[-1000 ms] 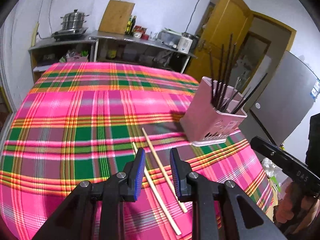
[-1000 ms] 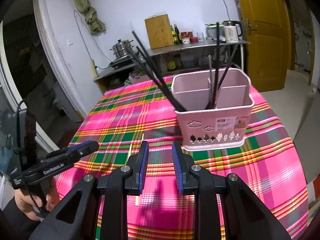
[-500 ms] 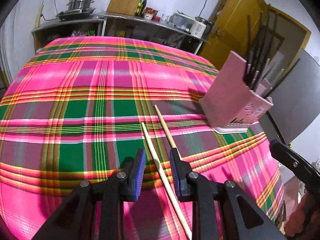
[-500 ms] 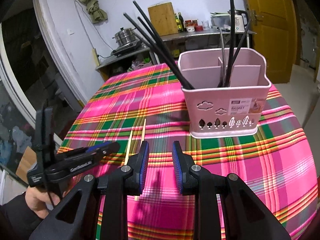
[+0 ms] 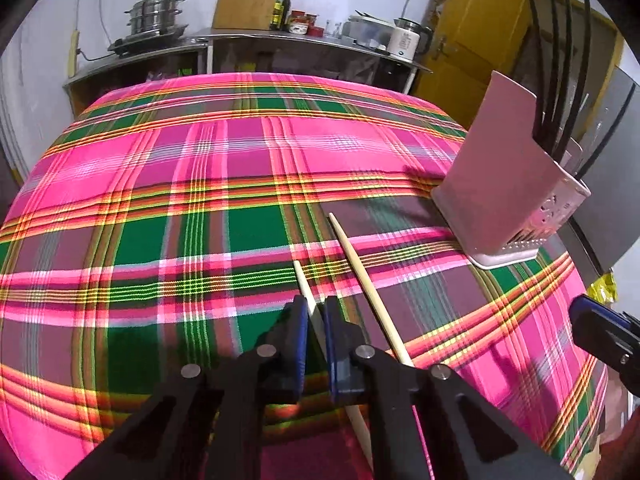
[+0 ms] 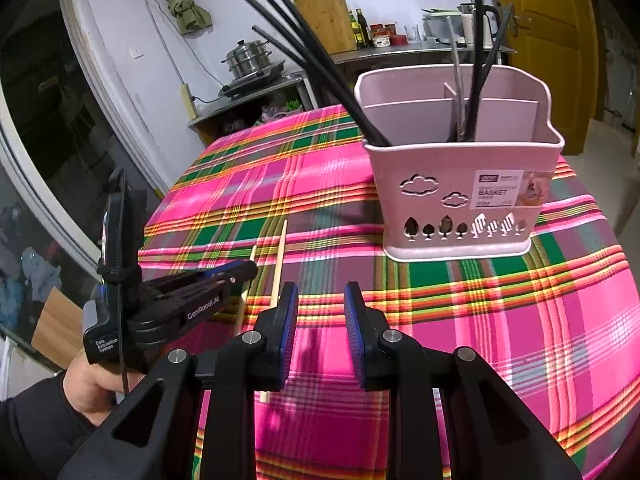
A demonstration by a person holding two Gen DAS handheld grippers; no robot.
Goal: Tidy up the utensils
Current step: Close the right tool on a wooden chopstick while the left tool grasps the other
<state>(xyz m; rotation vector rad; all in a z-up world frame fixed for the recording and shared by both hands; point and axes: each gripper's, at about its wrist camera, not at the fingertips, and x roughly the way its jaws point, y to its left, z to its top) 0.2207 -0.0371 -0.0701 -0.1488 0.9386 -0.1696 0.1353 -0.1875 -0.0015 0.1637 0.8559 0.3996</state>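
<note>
Two pale wooden chopsticks lie side by side on the plaid tablecloth (image 5: 160, 184). My left gripper (image 5: 315, 308) is closing its jaws on the left chopstick (image 5: 301, 277), which runs between the blue pads. The second chopstick (image 5: 364, 272) lies free just to its right. In the right wrist view the left gripper (image 6: 244, 270) sits low over both chopsticks (image 6: 280, 256). My right gripper (image 6: 321, 300) hovers open with nothing between its fingers, just right of them. A pink utensil holder (image 6: 460, 184) stands beyond, with black chopsticks (image 6: 320, 60) in it.
The holder (image 5: 504, 196) stands near the table's right edge. A counter (image 5: 304, 38) with a steamer pot, cutting board, bottles and kettle runs along the back wall. A yellow door (image 5: 480, 40) is at the back right. A hand and dark sleeve (image 6: 44, 412) hold the left gripper.
My left gripper came down over the left chopstick and its jaws narrowed onto it. The right gripper sank a little toward the cloth and stayed open.
</note>
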